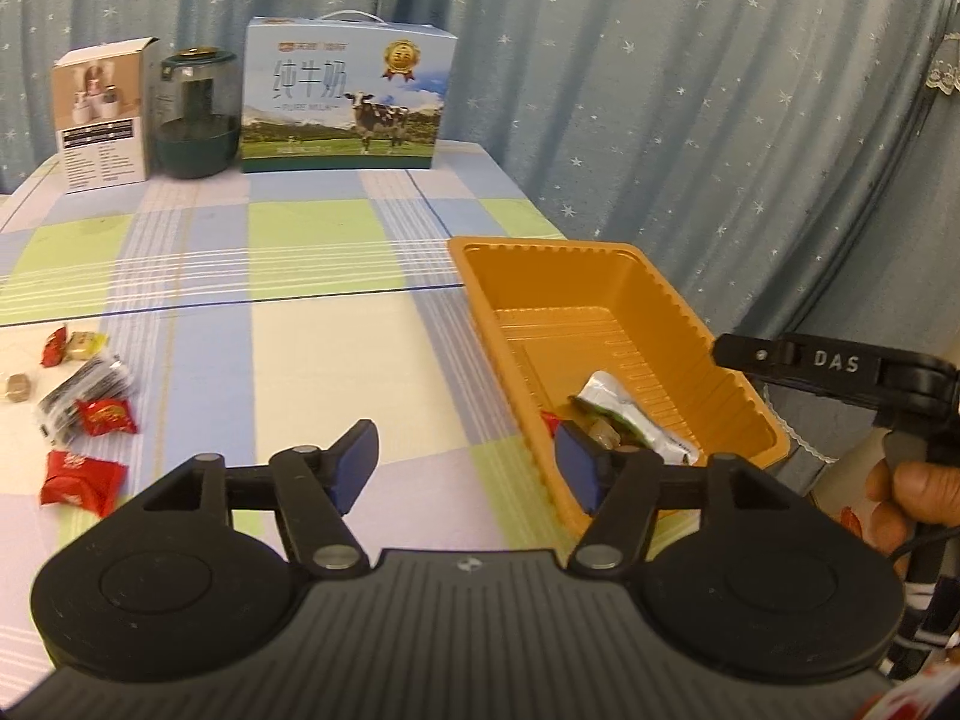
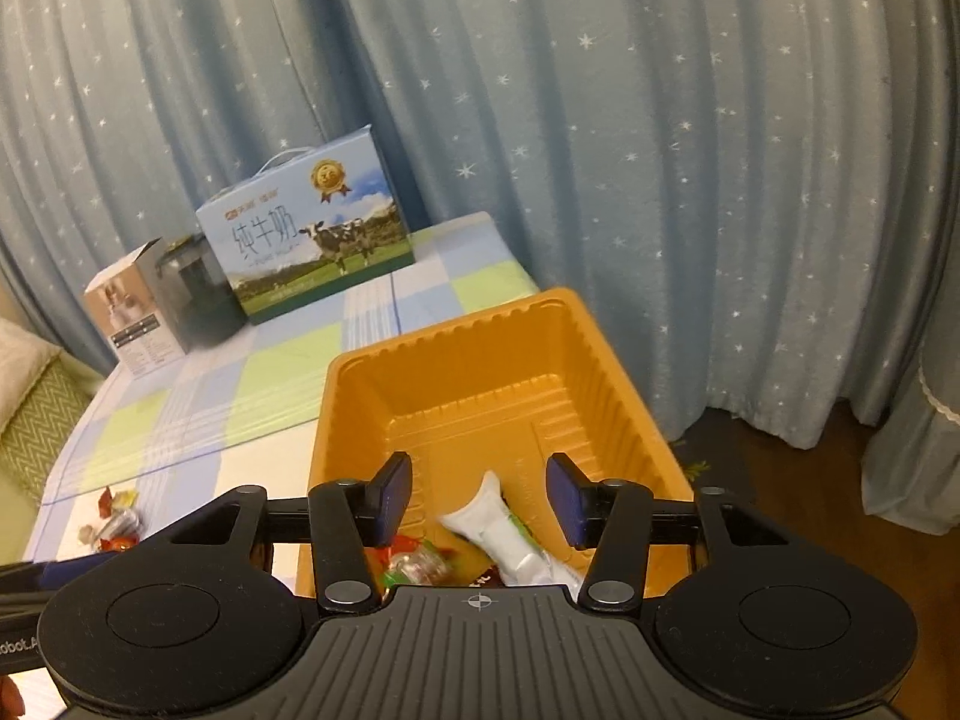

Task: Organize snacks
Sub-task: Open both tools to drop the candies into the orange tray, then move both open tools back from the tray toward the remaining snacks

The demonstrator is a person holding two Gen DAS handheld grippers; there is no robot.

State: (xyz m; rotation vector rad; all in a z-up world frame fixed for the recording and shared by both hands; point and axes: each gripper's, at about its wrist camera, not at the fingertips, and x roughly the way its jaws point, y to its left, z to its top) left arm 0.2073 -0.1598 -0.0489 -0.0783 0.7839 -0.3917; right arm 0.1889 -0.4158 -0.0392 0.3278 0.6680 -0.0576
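Note:
An orange plastic tray (image 1: pixel 690 330) sits at the table's right edge; it also shows in the right wrist view (image 2: pixel 456 360). In it lie a white-green snack packet (image 1: pixel 630 414) (image 2: pixel 510 531) and a few small wrapped candies (image 2: pixel 420 561). My left gripper (image 1: pixel 465 468) is open and empty, over the table just left of the tray. My right gripper (image 2: pixel 480 501) is open and empty, above the tray's near end; part of it shows in the left wrist view (image 1: pixel 828 363). Loose snacks lie at the left: red candies (image 1: pixel 81 477), a dark packet (image 1: pixel 84 393).
At the table's far end stand a blue milk carton box (image 1: pixel 345 99), a dark green jar (image 1: pixel 192 114) and a small white box (image 1: pixel 105 117). A blue starred curtain (image 1: pixel 690 90) hangs behind. The checked tablecloth (image 1: pixel 270 276) covers the table.

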